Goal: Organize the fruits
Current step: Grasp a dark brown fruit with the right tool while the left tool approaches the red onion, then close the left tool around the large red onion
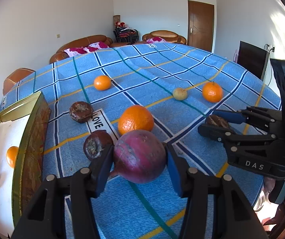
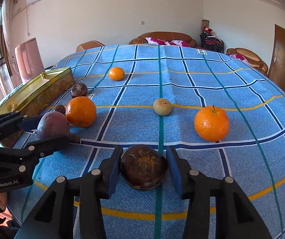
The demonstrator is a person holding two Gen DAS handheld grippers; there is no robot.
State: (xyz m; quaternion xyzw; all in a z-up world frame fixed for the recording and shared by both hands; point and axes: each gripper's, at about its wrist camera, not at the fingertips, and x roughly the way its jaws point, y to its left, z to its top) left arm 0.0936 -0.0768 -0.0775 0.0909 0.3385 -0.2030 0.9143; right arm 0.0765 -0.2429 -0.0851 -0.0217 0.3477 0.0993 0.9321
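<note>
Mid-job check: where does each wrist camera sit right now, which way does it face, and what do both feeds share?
Left wrist: on the left gripper, facing across the table; pads flank the purple fruit; right gripper at right, tin box left.
Right wrist: on the right gripper, pads flanking the dark brown fruit; left gripper at left.
Shared: both grippers, both fruits, the oranges, the pale fruit, the box.

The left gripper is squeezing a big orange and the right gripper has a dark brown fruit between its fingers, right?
Not quite. The left gripper is around a purple-red fruit, not an orange; the left wrist view shows the big orange sitting free on the cloth just behind it. The right gripper does have the dark brown fruit between its fingers.
</note>
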